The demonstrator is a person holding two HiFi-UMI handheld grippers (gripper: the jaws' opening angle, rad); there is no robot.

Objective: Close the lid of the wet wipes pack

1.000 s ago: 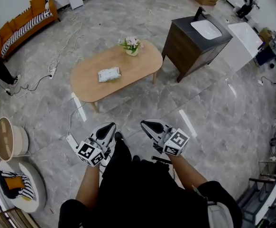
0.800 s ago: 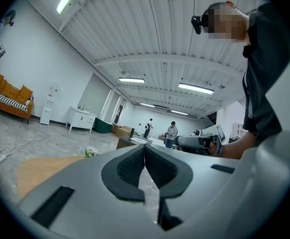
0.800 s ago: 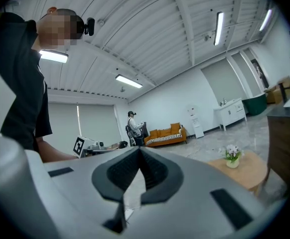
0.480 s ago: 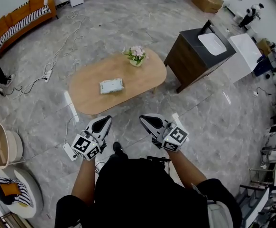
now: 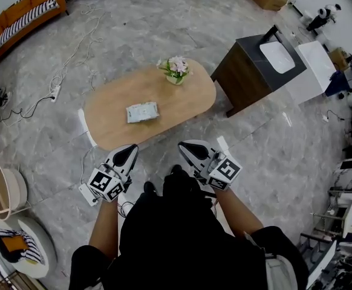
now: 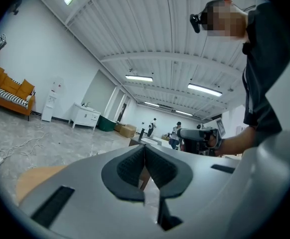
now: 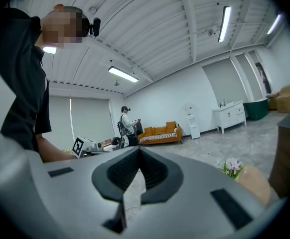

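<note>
In front of you an oval wooden table stands on the grey stone floor. You have two things on it. The pack lies flat near the middle. A pot of flowers stands apart from it, close to the far edge.

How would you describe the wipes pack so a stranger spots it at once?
Start at the oval wooden table. The wipes pack lies near its middle, flat, rectangular and pale. Its only neighbour, a flower pot, stands upright at the far edge.
</note>
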